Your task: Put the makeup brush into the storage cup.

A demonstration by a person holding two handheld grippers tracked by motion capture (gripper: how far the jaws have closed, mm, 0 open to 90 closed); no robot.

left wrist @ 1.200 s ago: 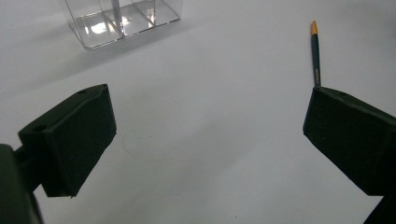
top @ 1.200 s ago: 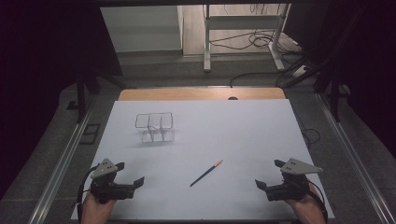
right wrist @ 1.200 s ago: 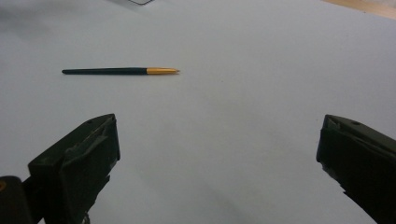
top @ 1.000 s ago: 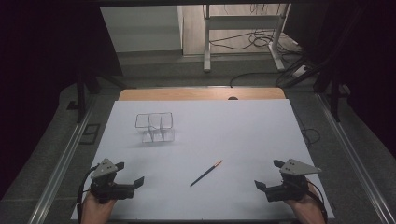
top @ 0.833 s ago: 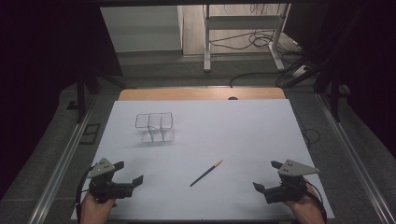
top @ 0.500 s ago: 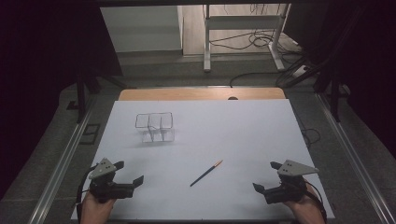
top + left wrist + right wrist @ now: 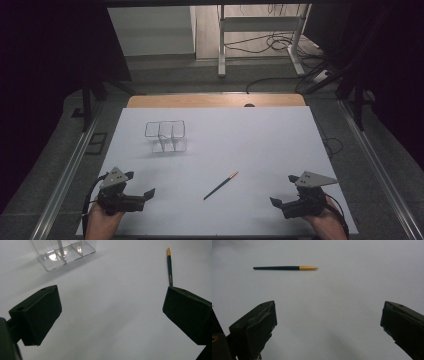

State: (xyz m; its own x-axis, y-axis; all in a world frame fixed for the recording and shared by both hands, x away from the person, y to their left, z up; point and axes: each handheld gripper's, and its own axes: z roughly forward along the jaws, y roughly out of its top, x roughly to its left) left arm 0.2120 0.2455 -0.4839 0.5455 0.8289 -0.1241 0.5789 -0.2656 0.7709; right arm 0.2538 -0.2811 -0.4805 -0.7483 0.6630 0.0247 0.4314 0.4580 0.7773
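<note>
Pen and clear box on the white table

Dark pen with orange tip lies flat, diagonal; clear box with 2 compartments stands upright, well apart.

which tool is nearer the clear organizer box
Left. The left tool sits below the clear organizer box, at the table's near left; the right tool is far across at the near right corner.

Lab-like recording room: white-covered table, floor cables, dark surroundings.
</note>
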